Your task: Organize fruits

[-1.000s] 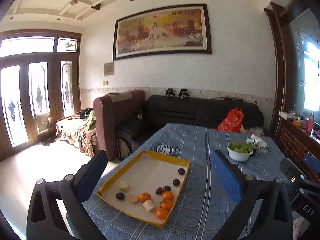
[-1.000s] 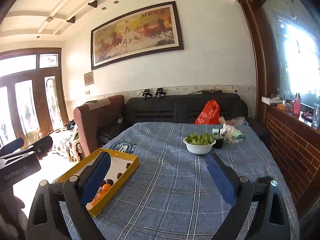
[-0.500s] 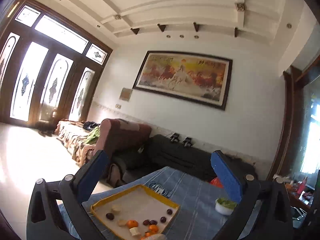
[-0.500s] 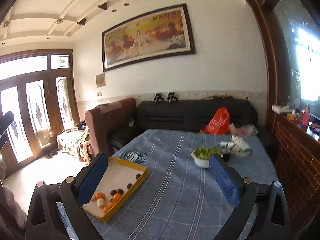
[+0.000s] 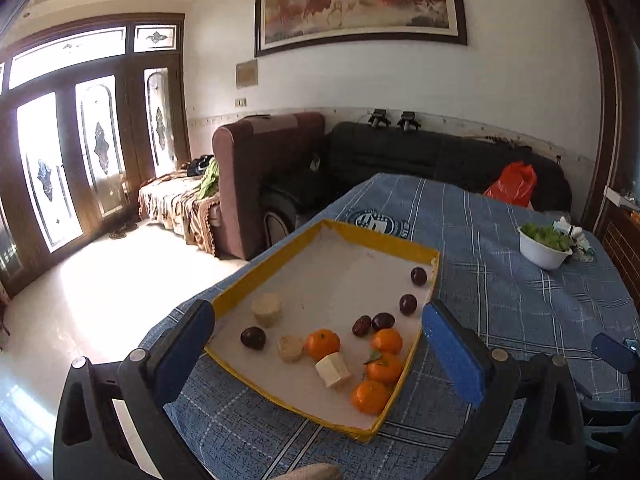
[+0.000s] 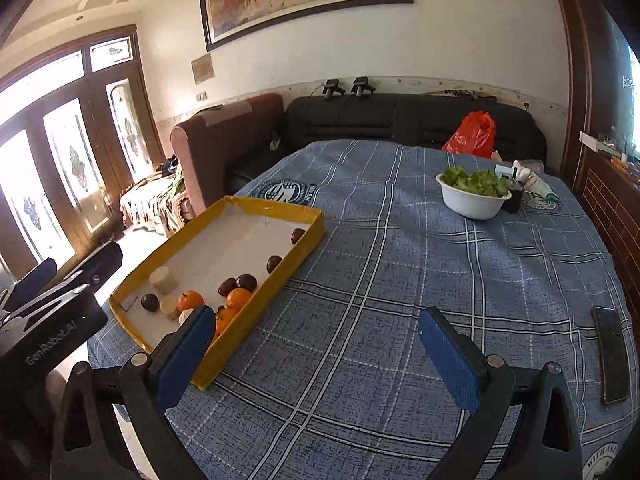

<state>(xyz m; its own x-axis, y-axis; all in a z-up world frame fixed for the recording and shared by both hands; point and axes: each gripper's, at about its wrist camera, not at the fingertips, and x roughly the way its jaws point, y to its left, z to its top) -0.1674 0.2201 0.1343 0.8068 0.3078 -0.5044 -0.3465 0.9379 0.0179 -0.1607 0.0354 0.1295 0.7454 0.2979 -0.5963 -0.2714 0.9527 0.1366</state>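
Note:
A yellow-rimmed tray (image 5: 380, 237) lies on the blue checked tablecloth near the table's left edge; it also shows in the right wrist view (image 6: 276, 211). In it are several orange mandarins (image 5: 322, 343), several dark plums (image 5: 253, 337) and pale cut fruit pieces (image 5: 266, 309). My left gripper (image 5: 320, 340) is open and empty, held above the tray's near end. My right gripper (image 6: 316, 344) is open and empty over bare cloth, right of the tray.
A white bowl of green grapes (image 6: 472, 196) stands at the far right with small items beside it. A dark phone (image 6: 610, 360) lies near the right edge. A red bag (image 6: 472, 134) and sofas lie behind the table.
Both grippers tilted up towards the wall and ceiling, then came back down and closer to the table. The left one now looks down on the tray's fruit. Both stayed open.

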